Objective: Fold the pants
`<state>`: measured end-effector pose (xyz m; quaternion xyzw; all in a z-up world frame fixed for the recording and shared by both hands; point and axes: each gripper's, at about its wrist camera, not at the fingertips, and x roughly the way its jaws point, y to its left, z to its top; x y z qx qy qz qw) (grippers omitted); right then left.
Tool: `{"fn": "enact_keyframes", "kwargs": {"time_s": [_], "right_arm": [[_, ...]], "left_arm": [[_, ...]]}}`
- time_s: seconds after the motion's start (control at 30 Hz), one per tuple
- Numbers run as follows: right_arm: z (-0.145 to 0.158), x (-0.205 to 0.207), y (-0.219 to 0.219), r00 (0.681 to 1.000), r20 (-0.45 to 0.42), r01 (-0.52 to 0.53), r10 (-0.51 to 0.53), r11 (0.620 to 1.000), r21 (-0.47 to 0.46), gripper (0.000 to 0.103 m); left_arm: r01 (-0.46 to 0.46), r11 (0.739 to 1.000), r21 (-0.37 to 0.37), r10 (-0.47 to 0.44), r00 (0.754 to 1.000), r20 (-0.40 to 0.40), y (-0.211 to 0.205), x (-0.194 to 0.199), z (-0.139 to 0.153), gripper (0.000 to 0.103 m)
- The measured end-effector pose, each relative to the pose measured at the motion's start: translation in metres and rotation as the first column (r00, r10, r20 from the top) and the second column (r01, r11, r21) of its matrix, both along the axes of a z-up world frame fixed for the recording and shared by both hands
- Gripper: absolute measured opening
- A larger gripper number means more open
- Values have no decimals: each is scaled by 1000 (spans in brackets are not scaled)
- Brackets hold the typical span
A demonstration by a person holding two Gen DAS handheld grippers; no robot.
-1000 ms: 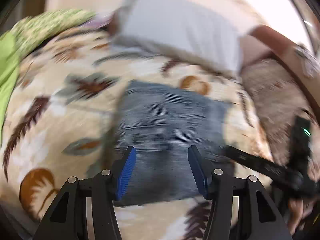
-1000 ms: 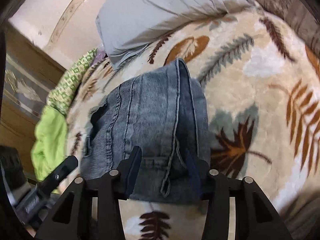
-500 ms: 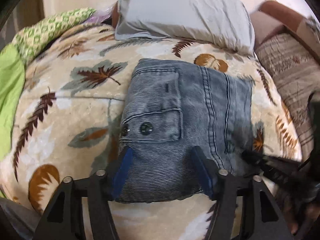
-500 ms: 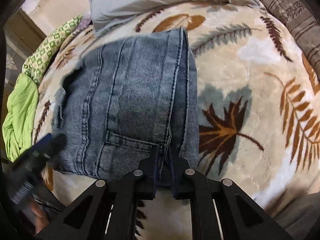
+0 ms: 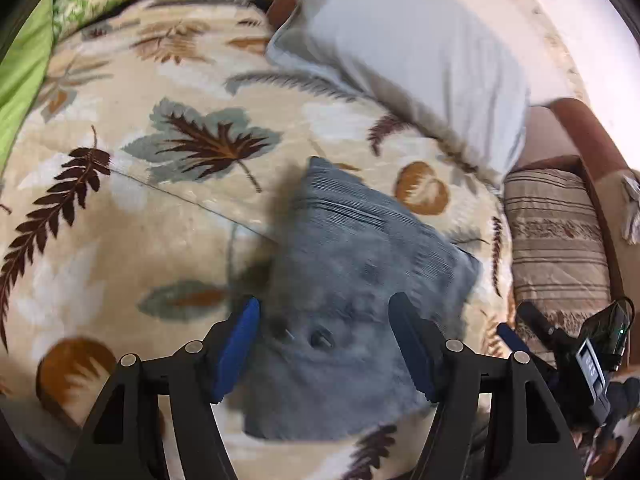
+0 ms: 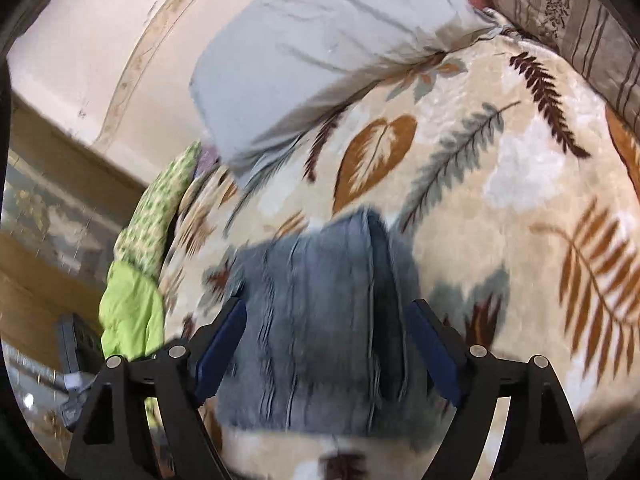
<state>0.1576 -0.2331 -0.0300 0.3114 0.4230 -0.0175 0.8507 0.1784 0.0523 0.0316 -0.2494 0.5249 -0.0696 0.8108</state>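
The folded pants (image 5: pixel 360 312) are seen low in the frame on the leaf-print blanket (image 5: pixel 120 208). Both the left hand-held gripper (image 5: pixel 326 344) and right hand-held gripper (image 6: pixel 324 344) have just been opened wide, empty. No writing can be read.

Left hand-held gripper (image 5: pixel 325 338) and right hand-held gripper (image 6: pixel 325 346) — jaws just opened wide.

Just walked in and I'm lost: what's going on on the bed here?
A person with a handheld gripper in each hand is folding pants. The denim pants lie in a compact folded bundle on the leaf-print blanket, below the grey pillow. The left gripper and right gripper have both just been opening; their jaws stand apart over the bundle, gripping nothing.
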Motion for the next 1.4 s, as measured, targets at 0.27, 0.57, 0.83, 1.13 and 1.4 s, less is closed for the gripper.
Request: {"fn": "enact_keyframes", "kwargs": {"time_s": [0.27, 0.57, 0.83, 1.13, 1.4], "right_arm": [[-70, 20, -26, 994, -105, -8, 22, 991, 132, 84], [-96, 43, -39, 988, -147, -23, 53, 979, 202, 53], [-48, 40, -23, 995, 3, -98, 98, 989, 114, 16], [-36, 79, -20, 994, 3, -111, 111, 992, 60, 31], [-19, 35, -19, 996, 55, -77, 75, 996, 45, 72]], "left_arm": [[-40, 982, -182, 32, 998, -47, 11, 28, -57, 65], [-104, 940, -325, 52, 985, -167, 16, 68, -117, 45], [-5, 936, -352, 24, 998, 50, 7, 61, -66, 19], [-107, 955, -278, 87, 993, -83, 24, 114, -86, 34], [-115, 950, -292, 123, 992, 10, 32, 87, -78, 67]]}}
